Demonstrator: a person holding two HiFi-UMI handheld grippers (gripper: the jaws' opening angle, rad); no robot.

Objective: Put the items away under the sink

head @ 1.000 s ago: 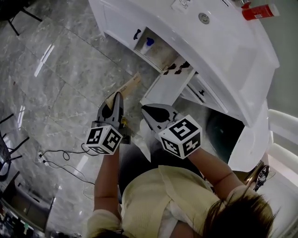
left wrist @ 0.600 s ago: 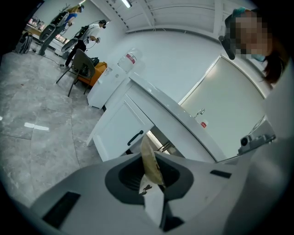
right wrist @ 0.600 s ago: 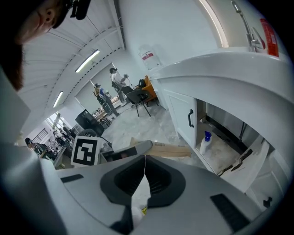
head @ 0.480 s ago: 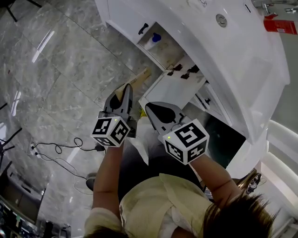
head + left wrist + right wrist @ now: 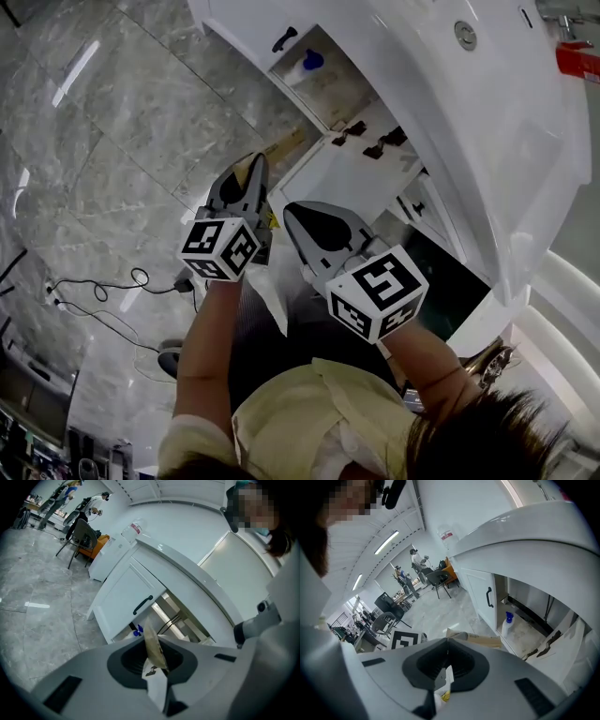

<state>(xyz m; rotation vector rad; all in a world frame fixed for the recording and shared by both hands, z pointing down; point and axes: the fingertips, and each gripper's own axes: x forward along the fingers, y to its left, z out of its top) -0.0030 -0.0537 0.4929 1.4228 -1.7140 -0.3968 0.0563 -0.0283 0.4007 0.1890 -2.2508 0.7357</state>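
Left gripper [image 5: 253, 167] clamped on flat brown paper packet [image 5: 286, 145], long axis pointing far-right toward open white under-sink cupboard [image 5: 339, 92].

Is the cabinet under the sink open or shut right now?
Open. One door is swung out, hinges showing, and a blue-capped bottle stands inside; the other door is shut.

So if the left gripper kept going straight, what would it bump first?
Probably the inside of the open cabinet, close to the blue-capped bottle. The left gripper carries a brown packet that would arrive first. Depth is hard to judge.
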